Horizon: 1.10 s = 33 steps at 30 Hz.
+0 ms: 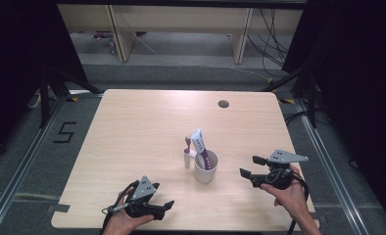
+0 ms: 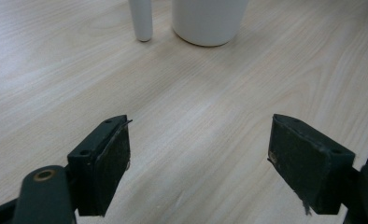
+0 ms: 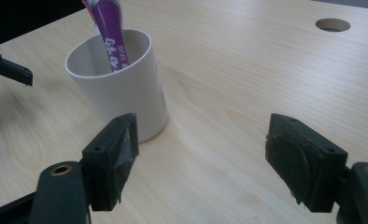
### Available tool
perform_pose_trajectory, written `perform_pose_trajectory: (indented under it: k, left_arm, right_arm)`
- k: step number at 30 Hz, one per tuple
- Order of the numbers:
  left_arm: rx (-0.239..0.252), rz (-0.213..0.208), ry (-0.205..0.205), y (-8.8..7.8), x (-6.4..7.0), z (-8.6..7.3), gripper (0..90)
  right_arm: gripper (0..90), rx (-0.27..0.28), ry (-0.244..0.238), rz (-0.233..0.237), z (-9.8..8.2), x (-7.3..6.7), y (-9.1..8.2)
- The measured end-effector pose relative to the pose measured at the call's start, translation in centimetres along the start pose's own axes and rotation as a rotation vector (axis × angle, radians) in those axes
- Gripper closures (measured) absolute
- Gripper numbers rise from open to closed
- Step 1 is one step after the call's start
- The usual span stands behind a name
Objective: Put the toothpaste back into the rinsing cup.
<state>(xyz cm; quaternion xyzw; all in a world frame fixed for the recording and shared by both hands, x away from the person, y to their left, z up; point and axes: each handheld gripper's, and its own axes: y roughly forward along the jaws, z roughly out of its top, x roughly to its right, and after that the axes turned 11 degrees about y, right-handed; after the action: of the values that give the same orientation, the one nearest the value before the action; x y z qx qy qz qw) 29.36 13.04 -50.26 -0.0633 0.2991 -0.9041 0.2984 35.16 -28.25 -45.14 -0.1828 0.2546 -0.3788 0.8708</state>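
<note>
A white cup [image 1: 205,170] stands on the wooden table [image 1: 147,122], right of its middle. A purple and white toothpaste tube [image 1: 200,143] leans inside it. A pink-headed white toothbrush [image 1: 187,154] stands upright just left of the cup, its foot on the table. My left gripper [image 1: 162,195] lies open near the front edge, jaws pointing right toward the cup, nothing between them. My right gripper [image 1: 250,165] is open to the right of the cup, jaws facing it. In the right gripper view the cup [image 3: 121,93] and tube [image 3: 109,32] sit just beyond the left jaw of that gripper [image 3: 201,122].
A round cable hole [image 1: 223,104] is cut near the table's far edge. In the left gripper view the open gripper [image 2: 199,123] faces the cup's base [image 2: 208,23] and the toothbrush foot [image 2: 141,21]. Floor rails, cables and wooden furniture legs lie beyond the table.
</note>
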Motion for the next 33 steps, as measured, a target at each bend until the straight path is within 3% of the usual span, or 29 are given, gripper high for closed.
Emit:
perform_pose_trajectory:
  k: [1,2,4,5,7,8,9,11,13,14,15,16,17,19,21,23,24,29,30,31,32,33]
  left_arm:
    - [-0.009,-0.003,0.008,-0.1,-0.1,0.0,20.5]
    - [-0.010,0.002,0.008,-0.1,-0.1,-0.1,20.5]
    - [-0.005,0.008,-0.012,-0.1,0.0,-0.1,20.5]
    - [-0.007,0.011,-0.011,-0.2,0.0,-0.1,20.5]
    - [-0.011,0.004,0.002,-0.3,-0.1,-0.2,20.5]
    - [-0.010,0.007,0.000,-0.3,-0.1,-0.2,20.5]
    - [-0.012,0.011,0.000,-0.3,-0.1,-0.2,20.6]
    - [-0.008,0.011,-0.006,-0.3,0.0,-0.2,20.5]
    - [-0.008,0.012,-0.006,-0.4,0.0,-0.3,20.5]
    - [-0.015,0.018,0.000,-0.4,-0.1,-0.3,20.5]
    - [-0.013,0.016,-0.007,-0.5,0.0,-0.3,20.5]
    - [-0.011,0.014,0.000,-0.5,-0.1,-0.3,20.5]
    - [-0.016,0.012,0.001,-0.5,-0.1,-0.3,20.5]
    - [-0.017,0.014,0.001,-0.5,0.0,-0.3,20.5]
    - [-0.019,0.018,0.000,-0.5,0.0,-0.3,20.5]
    - [-0.019,0.018,0.000,-0.5,0.0,-0.3,20.6]
    - [-0.017,0.014,0.001,-0.5,0.0,-0.3,20.6]
    - [-0.016,0.015,0.000,-0.5,0.0,-0.3,20.6]
    - [-0.018,0.015,-0.001,-0.5,0.0,-0.3,20.5]
    - [-0.016,0.013,0.000,-0.5,0.0,-0.3,20.5]
    - [-0.016,0.013,0.000,-0.5,0.0,-0.3,20.5]
    - [-0.016,0.014,0.000,-0.5,0.0,-0.3,20.5]
  right_arm:
    - [26.3,-0.011,0.017,0.006,-0.2,-0.1,-0.1]
    - [26.2,0.001,-0.020,-0.003,-0.2,0.2,-0.2]
    - [25.8,-0.012,0.019,0.002,-0.5,0.0,-0.3]
    - [25.8,-0.005,-0.013,-0.013,-0.5,0.2,-0.4]
    - [25.7,-0.018,0.024,-0.009,-0.8,0.0,-0.6]
    - [25.6,-0.007,-0.018,-0.015,-0.9,0.4,-0.7]
    - [25.5,-0.024,0.012,-0.014,-1.0,0.2,-0.8]
    - [25.1,-0.005,-0.016,-0.022,-1.2,0.5,-0.9]
    - [24.6,-0.025,0.011,-0.020,-1.5,0.3,-1.2]
    - [24.4,-0.019,-0.021,-0.027,-1.6,0.5,-1.2]
    - [24.2,-0.022,-0.018,-0.033,-1.7,0.5,-1.3]
    - [23.8,-0.045,0.014,-0.030,-1.9,0.3,-1.4]
    - [23.5,-0.036,-0.014,-0.032,-2.0,0.5,-1.4]
    - [22.4,-0.045,0.008,-0.036,-2.3,0.4,-1.5]
    - [21.1,-0.054,-0.023,-0.048,-2.5,0.6,-1.7]
    - [20.9,-0.072,0.018,-0.053,-2.9,0.4,-1.8]
    - [20.7,-0.060,-0.009,-0.059,-3.0,0.6,-1.8]
    - [19.8,-0.080,-0.002,-0.069,-3.7,0.5,-2.2]
    - [19.3,-0.079,-0.028,-0.077,-3.7,0.7,-2.2]
    - [18.9,-0.096,0.002,-0.062,-3.9,0.5,-2.3]
    - [18.7,-0.083,-0.022,-0.069,-3.9,0.6,-2.3]
    - [18.6,-0.097,0.003,-0.064,-4.1,0.4,-2.3]
